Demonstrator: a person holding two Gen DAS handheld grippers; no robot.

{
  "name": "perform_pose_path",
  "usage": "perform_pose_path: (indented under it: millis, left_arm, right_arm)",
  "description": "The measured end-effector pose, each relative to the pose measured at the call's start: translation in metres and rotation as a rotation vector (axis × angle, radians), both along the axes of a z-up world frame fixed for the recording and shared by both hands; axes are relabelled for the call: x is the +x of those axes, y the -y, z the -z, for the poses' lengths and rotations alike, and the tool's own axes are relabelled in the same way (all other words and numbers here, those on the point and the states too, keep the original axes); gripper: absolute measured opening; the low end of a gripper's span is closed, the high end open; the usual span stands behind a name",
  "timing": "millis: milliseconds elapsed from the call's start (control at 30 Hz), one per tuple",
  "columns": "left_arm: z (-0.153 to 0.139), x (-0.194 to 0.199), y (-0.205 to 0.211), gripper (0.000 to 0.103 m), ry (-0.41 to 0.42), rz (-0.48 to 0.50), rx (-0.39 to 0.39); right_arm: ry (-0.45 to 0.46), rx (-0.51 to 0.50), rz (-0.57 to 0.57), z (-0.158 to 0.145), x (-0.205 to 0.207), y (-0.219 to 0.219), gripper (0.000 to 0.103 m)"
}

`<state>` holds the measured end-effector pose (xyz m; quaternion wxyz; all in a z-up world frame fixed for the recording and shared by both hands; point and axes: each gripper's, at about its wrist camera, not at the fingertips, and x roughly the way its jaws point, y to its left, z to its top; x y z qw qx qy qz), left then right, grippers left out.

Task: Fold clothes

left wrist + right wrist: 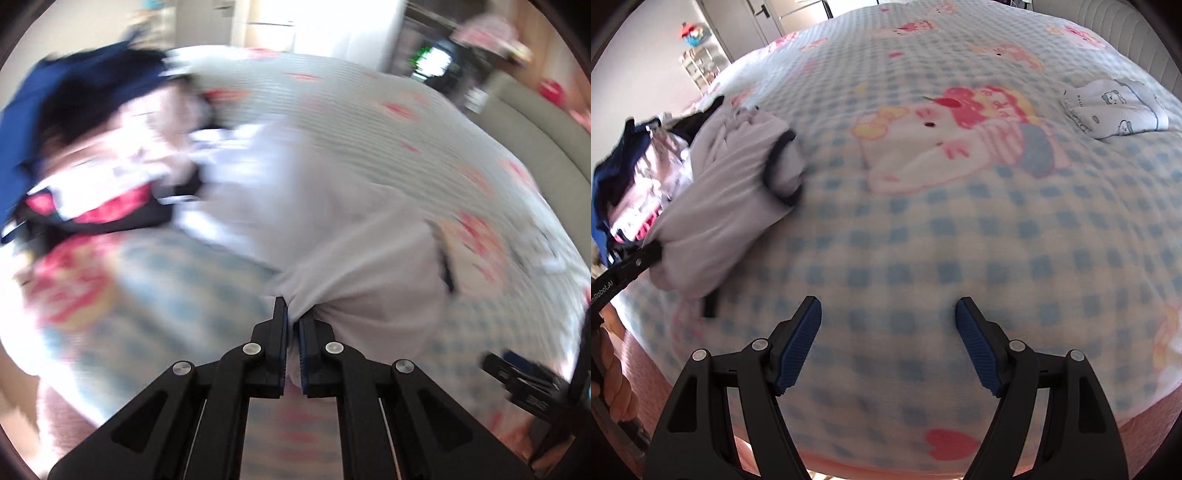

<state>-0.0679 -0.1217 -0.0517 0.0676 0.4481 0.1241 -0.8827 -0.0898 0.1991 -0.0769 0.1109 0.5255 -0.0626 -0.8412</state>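
The left gripper (292, 325) is clamped tight on a bunched fold of a pale grey-white garment (332, 206), the cloth squeezed between its two blue-padded fingers and spreading away from them over the bed. In the right wrist view the same garment (731, 192) lies at the left of the bed, its dark-trimmed opening facing the middle, with the left gripper (652, 254) biting its near edge. The right gripper (888, 317) hangs above the blue-checked blanket (923, 236), jaws spread wide and holding nothing; the garment is well to its left.

One garment is gripped. Behind it sits one jumbled pile of clothes (85, 147), dark blue, black, pink and white pieces overlapping; their number cannot be told through the blur. One small white printed cloth (1115, 107) lies apart at the far right of the blanket. A padded headboard (1108, 22) edges the bed. Nothing lies between the right gripper and the blanket.
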Motion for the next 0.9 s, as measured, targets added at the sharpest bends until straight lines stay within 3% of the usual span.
perform_pose_path:
  millis: [100, 167, 333, 400, 500, 600, 700, 833, 900]
  left_arm:
    - [0.000, 0.004, 0.025, 0.009, 0.026, -0.034, 0.072]
    - [-0.010, 0.014, 0.026, 0.021, -0.020, 0.005, 0.127]
    - [-0.038, 0.019, -0.019, 0.038, -0.148, 0.181, 0.096]
    - [-0.035, 0.004, -0.032, 0.039, -0.118, 0.240, 0.139]
    - [-0.022, -0.025, -0.056, 0.039, -0.042, 0.273, 0.189]
    - [-0.012, -0.030, -0.062, 0.039, 0.002, 0.274, 0.184]
    - [-0.004, -0.029, -0.065, 0.039, 0.018, 0.297, 0.208]
    - [0.005, -0.036, -0.084, 0.041, 0.035, 0.354, 0.203]
    - [0.009, -0.041, -0.096, 0.049, 0.042, 0.378, 0.217]
  right_arm:
    - [0.000, -0.017, -0.029, -0.005, -0.002, 0.010, 0.076]
    - [-0.007, -0.026, -0.057, -0.008, -0.002, 0.017, 0.076]
    - [-0.027, -0.055, -0.167, -0.010, -0.018, 0.053, 0.076]
    - [-0.042, -0.075, -0.200, -0.008, -0.035, 0.070, 0.076]
    - [0.018, -0.139, -0.212, 0.008, -0.060, 0.086, 0.075]
    - [0.080, -0.280, -0.242, 0.018, -0.065, 0.093, 0.059]
    - [0.058, -0.235, -0.200, 0.014, -0.053, 0.080, 0.044]
    - [0.021, -0.145, -0.129, 0.009, -0.035, 0.060, 0.045]
    - [0.002, -0.101, -0.094, 0.006, -0.027, 0.050, 0.045]
